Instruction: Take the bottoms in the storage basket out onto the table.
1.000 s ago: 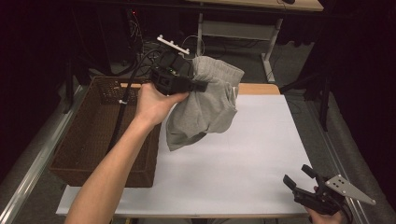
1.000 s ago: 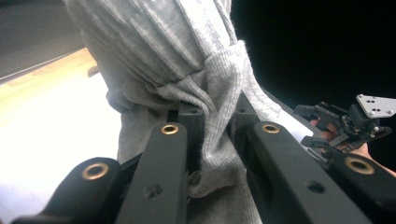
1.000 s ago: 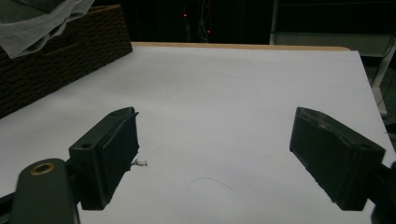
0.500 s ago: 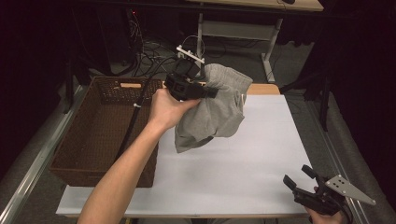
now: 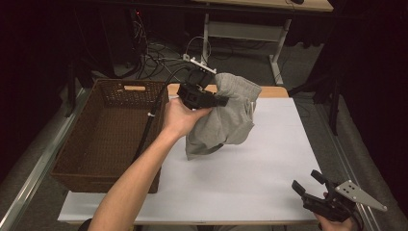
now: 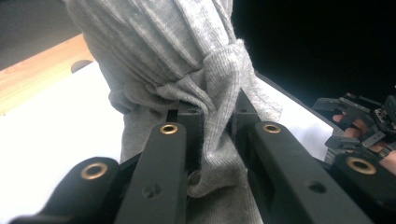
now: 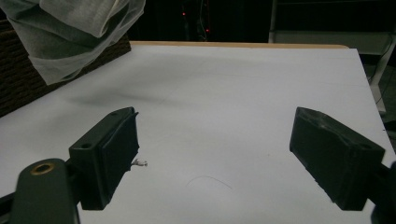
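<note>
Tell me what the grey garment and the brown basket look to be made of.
Grey garment: soft knit, likely cotton jersey; matte, with ribbed edging and limp folds where the left tongs pinch it. Brown basket: woven wicker or rattan-like strands, matte; the weave shows on its walls.

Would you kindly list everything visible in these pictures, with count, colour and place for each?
garment: one, grey, bunched and hanging from the left gripper above the far left part of the white surface
wicker basket: one, brown, left of the white surface, nothing visible inside
white surface: one, white, covering the table top in front of the person
wooden table edge: one strip, light wood, along the far side of the white surface
cables: several, dark and white, on the floor beyond the table
desk frame: one, pale, in the background
left gripper: one, black, shut on the garment
right gripper: one, black, jaws open, low over the near right corner of the white surface
left forearm: one, reaching in from the bottom
</note>
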A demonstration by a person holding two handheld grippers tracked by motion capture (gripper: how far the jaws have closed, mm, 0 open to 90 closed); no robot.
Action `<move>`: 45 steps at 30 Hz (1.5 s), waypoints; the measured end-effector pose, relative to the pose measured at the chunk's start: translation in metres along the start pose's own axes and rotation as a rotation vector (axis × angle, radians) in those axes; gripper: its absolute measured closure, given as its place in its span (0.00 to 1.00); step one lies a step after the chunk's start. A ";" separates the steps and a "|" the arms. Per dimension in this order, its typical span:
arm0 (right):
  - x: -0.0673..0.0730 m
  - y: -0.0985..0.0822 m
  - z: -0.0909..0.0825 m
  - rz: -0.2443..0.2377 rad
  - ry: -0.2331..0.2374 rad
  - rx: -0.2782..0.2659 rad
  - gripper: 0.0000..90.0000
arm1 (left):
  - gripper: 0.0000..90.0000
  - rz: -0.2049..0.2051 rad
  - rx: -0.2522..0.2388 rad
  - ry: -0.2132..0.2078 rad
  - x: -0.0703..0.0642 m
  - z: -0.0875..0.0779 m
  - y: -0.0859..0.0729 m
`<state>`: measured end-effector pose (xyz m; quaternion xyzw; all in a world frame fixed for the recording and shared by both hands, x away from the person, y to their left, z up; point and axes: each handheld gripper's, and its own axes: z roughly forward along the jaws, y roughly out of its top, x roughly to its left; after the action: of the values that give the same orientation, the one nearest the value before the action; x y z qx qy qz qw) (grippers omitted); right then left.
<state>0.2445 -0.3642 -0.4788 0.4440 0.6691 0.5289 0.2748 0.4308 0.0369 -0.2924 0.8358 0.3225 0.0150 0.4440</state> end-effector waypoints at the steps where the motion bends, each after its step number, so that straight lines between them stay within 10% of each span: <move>1: 0.000 0.000 0.000 0.000 0.000 -0.001 0.18 | 0.87 -0.001 0.000 0.001 0.001 0.002 -0.001; 45: 0.000 0.000 0.000 -0.012 0.004 0.002 0.18 | 0.85 -0.077 0.071 0.041 0.028 0.065 -0.035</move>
<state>0.2445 -0.3639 -0.4791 0.4391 0.6727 0.5275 0.2764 0.4552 0.0184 -0.3652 0.8376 0.3637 0.0035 0.4077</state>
